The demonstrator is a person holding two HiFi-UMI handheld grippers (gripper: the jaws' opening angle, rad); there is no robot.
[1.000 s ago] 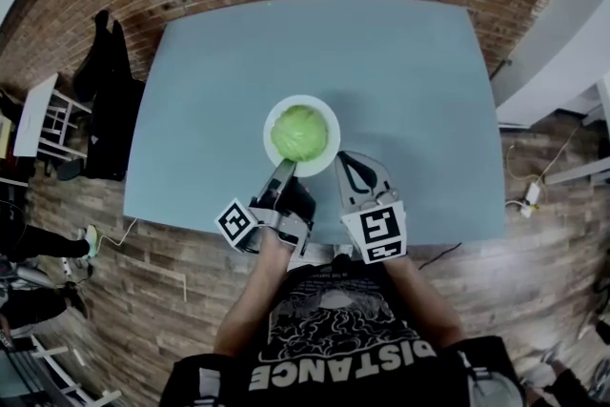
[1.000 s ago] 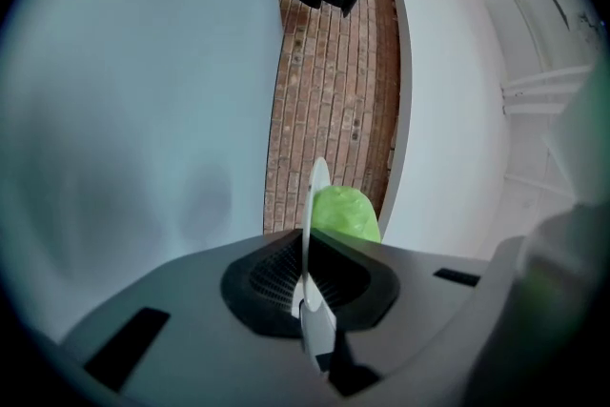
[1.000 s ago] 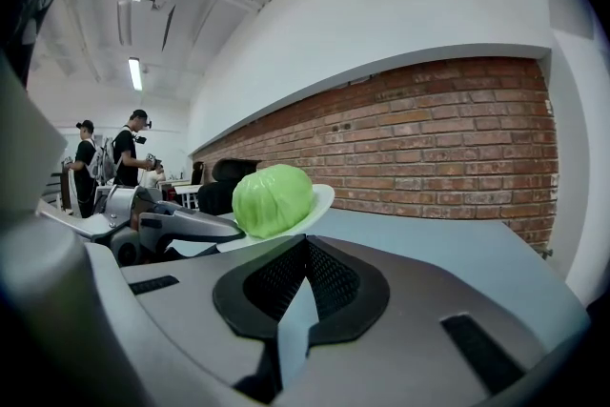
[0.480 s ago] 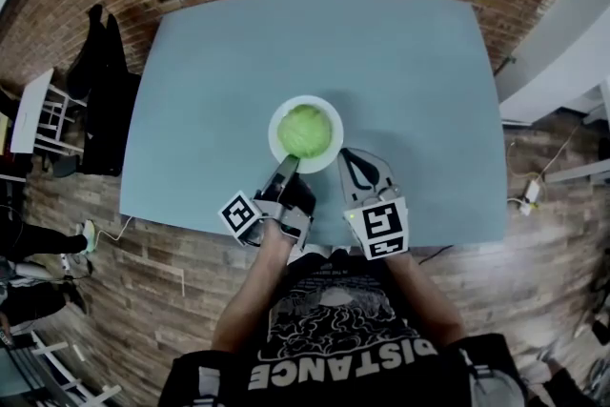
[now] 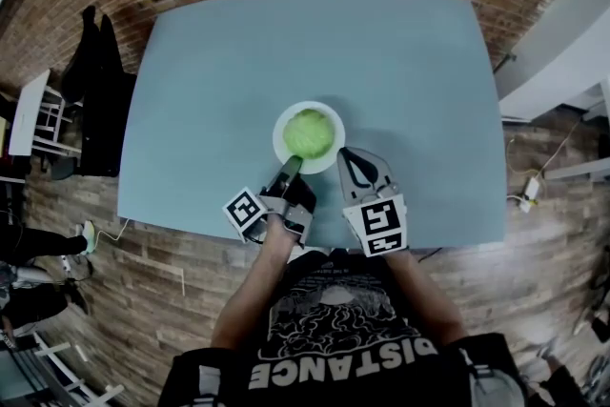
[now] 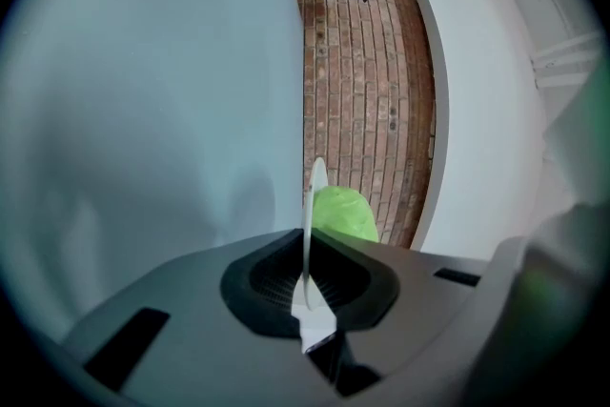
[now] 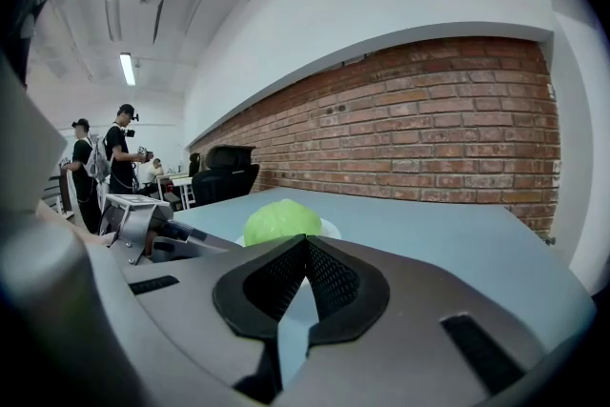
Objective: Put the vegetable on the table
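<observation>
A round green cabbage [image 5: 308, 132] lies on a white plate [image 5: 282, 146] near the front middle of the blue-grey table [image 5: 210, 81]. My left gripper [image 5: 292, 168] is shut on the plate's near rim; in the left gripper view that rim [image 6: 309, 224] stands edge-on between the jaws, with the cabbage [image 6: 345, 213] just behind it. My right gripper [image 5: 350, 159] hovers to the right of the plate, shut on nothing. In the right gripper view the cabbage [image 7: 281, 222] sits just beyond the closed jaw tips [image 7: 305, 243].
A dark chair with hung clothes [image 5: 103, 100] and a white desk [image 5: 29, 114] stand left of the table. Brick floor surrounds it, with a cable [image 5: 527, 195] at right. Two people [image 7: 105, 157] and an office chair [image 7: 224, 174] are far off.
The plate with the cabbage has shifted slightly to the right on the table, with the left gripper on its rim. The right gripper stays beside it.
</observation>
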